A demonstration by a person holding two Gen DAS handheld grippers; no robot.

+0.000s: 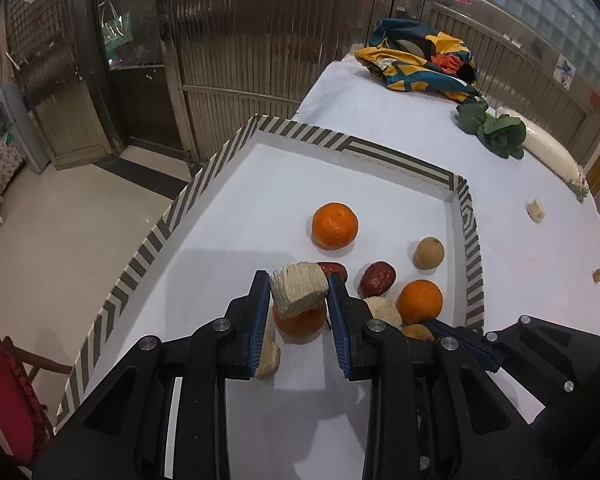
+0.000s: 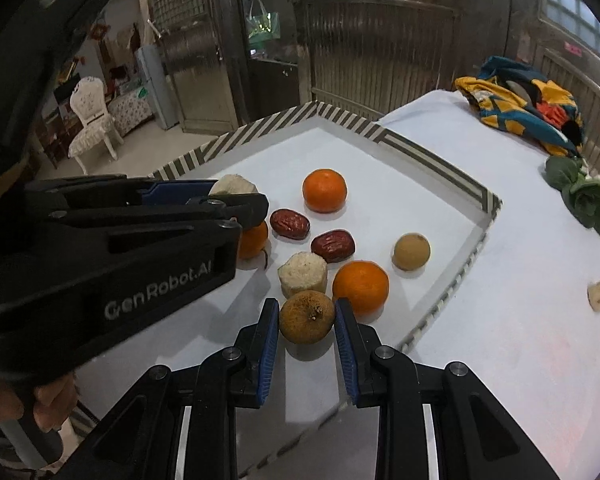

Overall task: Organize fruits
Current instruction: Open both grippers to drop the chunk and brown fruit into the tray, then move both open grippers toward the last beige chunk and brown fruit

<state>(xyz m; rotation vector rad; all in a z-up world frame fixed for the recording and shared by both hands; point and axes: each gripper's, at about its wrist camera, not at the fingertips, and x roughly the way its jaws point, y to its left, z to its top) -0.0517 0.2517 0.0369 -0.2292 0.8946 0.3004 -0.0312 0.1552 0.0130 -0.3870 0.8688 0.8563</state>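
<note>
At lower centre of the left wrist view, the left gripper [image 1: 299,286] pinches a pale fibrous chunk [image 1: 298,289] above the striped tray [image 1: 356,145], hiding most of an orange [image 1: 300,322] beneath. In the right wrist view, the right gripper [image 2: 307,314] closes around a brown round fruit [image 2: 307,317]; whether its pads [image 2: 271,350] touch is unclear.

left wrist: close above striped tray [image 1: 364,148], facing forward-down along fingers
right wrist: close, same tray [image 2: 432,160], from right
shared: tray interior, fruit cluster
</note>
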